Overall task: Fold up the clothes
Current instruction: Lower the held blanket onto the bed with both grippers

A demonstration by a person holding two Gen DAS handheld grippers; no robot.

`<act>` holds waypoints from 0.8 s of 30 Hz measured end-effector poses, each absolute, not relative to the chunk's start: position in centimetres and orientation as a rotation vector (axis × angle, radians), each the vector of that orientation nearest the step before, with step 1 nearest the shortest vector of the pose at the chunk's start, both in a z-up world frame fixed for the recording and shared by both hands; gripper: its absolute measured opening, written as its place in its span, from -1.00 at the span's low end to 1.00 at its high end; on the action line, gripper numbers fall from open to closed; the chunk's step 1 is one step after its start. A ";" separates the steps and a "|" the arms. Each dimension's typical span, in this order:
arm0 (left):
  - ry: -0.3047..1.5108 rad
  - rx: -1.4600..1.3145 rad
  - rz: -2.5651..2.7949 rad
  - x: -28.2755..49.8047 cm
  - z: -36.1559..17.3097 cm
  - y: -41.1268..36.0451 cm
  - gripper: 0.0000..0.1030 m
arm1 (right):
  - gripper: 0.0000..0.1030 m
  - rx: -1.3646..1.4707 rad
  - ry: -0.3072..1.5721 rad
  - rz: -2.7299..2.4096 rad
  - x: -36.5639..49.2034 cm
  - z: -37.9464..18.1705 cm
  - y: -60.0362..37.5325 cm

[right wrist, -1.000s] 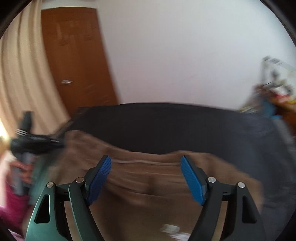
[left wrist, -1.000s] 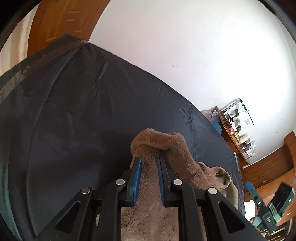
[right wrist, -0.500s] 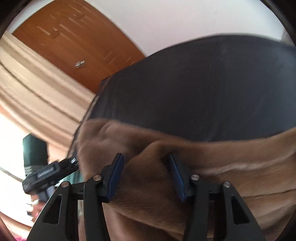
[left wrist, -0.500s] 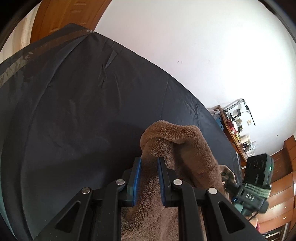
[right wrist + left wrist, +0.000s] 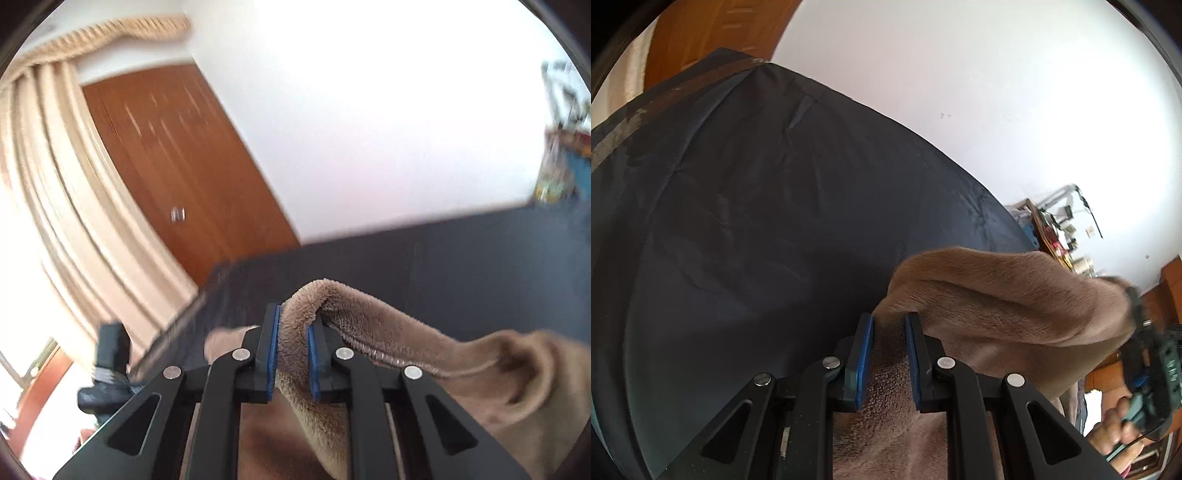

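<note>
Both grippers clamped on 1 brown fleece garment (image 5: 1008, 306), which is lifted clear of the dark-covered table (image 5: 768, 229).

Left gripper (image 5: 888, 354): blue pads nearly together, a bunched fold of fleece pinched between them. From this grip the cloth runs out to that gripper's right, stretched into a ridge toward the other tool, whose body and the person's hand (image 5: 1115, 432) show at the right edge.

Right gripper (image 5: 291, 354): pads likewise close, a hump of the hemmed edge (image 5: 365, 350) arched over and between them. The rest sags away to its right in a loose pouch; the left tool is a blurred dark shape low at left.

Key relation: the held span's long axis runs gripper to gripper, side to side before the person, with the bulk hanging below. Table lies ahead and under both. Neither hand is clearly nearer.

Judgement: fits either spreading out or carrying a fold over. Fold state of the hanging part not visible.
</note>
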State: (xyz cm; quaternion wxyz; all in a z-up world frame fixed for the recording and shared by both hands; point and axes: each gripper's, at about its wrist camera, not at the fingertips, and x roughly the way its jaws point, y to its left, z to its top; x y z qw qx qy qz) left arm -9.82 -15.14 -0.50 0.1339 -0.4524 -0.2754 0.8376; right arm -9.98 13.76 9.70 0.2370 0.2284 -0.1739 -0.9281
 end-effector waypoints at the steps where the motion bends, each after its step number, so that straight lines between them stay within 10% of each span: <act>1: -0.775 -1.299 2.431 -9.7 -0.3 -14.8 -0.64 | -0.71 0.593 -0.456 -2.556 -9.3 10.3 13.9; 13: -0.372 -0.859 2.416 -6.0 7.9 -12.6 -0.61 | -0.71 0.666 -0.238 -2.532 -5.6 8.8 12.8; 14: -0.296 -0.828 2.420 -5.8 8.6 -12.0 -0.52 | -0.71 0.685 -0.221 -2.525 -5.4 8.6 12.7; 16: -0.172 -0.770 2.408 -5.1 9.7 -10.5 0.43 | -0.71 0.721 -0.188 -2.509 -4.9 8.1 12.6; 17: -0.120 -0.746 2.390 -4.8 10.1 -9.6 0.59 | -0.71 0.739 -0.171 -2.501 -4.7 7.8 12.5; 24: 0.294 -0.719 2.207 -3.6 10.0 -3.4 0.62 | -0.71 0.805 -0.061 -2.480 -2.3 5.7 12.3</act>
